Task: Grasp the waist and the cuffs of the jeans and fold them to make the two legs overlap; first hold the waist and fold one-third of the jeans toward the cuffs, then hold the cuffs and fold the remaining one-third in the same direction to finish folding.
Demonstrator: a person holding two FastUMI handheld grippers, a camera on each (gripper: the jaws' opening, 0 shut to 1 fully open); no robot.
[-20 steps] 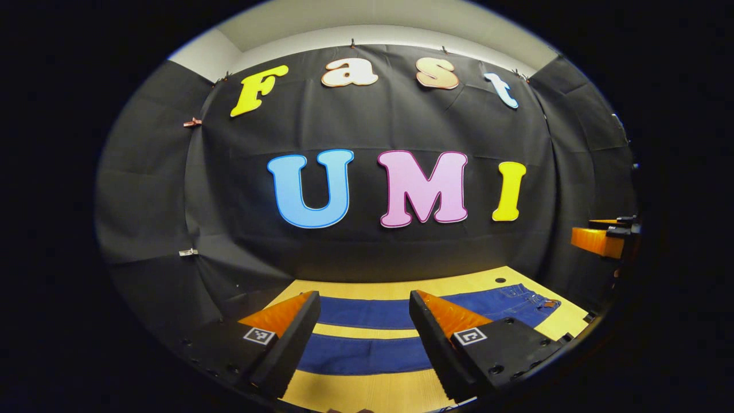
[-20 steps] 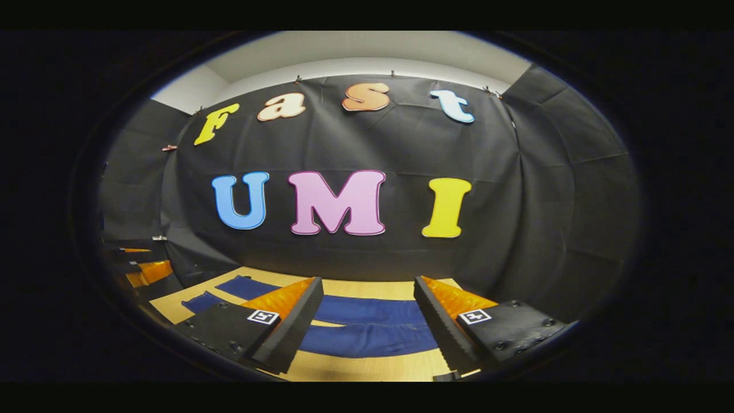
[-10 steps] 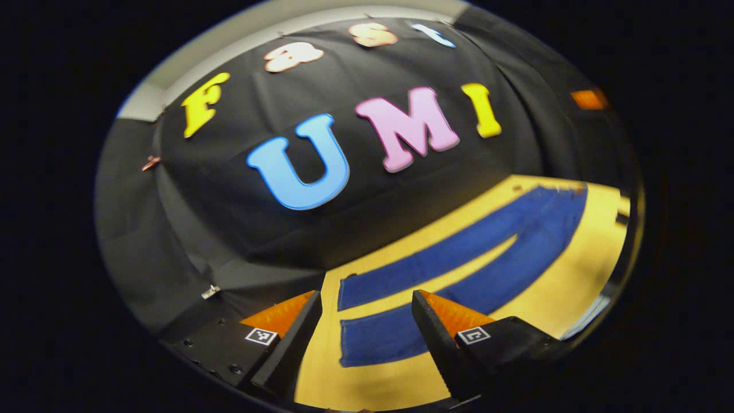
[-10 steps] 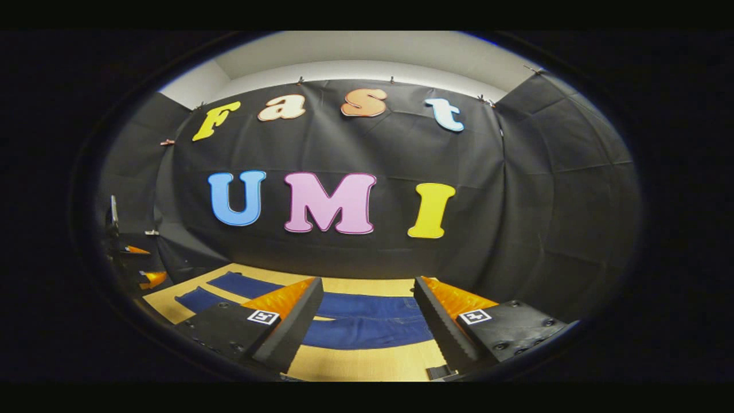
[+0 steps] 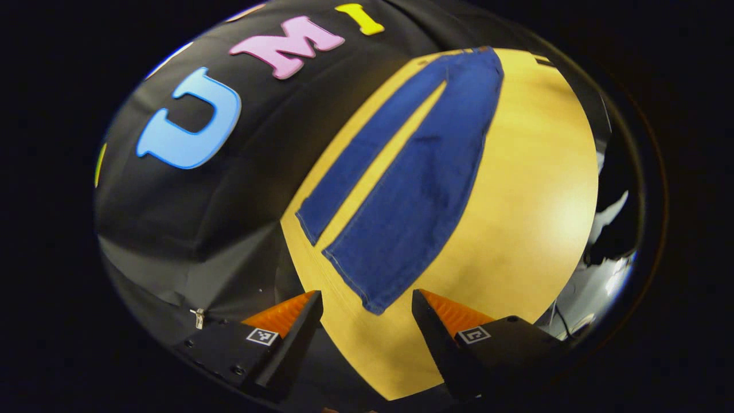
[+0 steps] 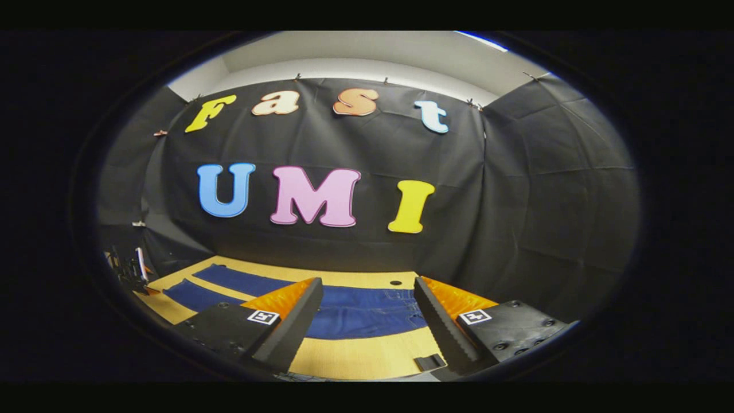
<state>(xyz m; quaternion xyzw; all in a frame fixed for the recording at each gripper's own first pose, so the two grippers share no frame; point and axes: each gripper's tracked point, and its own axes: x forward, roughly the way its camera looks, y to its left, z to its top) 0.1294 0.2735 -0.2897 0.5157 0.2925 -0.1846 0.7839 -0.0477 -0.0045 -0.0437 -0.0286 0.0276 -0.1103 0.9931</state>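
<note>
Blue jeans [image 5: 413,189] lie flat on the yellow wooden table [image 5: 533,189], legs spread apart in a narrow V. In the left gripper view the two cuffs are nearest, and the near leg's cuff [image 5: 352,278] lies just beyond my left gripper [image 5: 367,304], which is open and holds nothing. In the right gripper view the jeans [image 6: 355,312] show their waist end between the fingers of my right gripper [image 6: 367,292], open and above the cloth. The left gripper [image 6: 129,269] appears at the far left edge of that view.
The black cloth wall closes the table's far side and both ends. A small dark hole [image 6: 395,283] sits in the tabletop behind the waist. A small black block [image 6: 430,362] lies at the table's near edge. Bare tabletop runs along the near side of the jeans.
My left gripper has swung left and tipped down toward the cuffs, so the jeans now run away from it lengthwise. My right gripper has drifted right, toward the waist.
</note>
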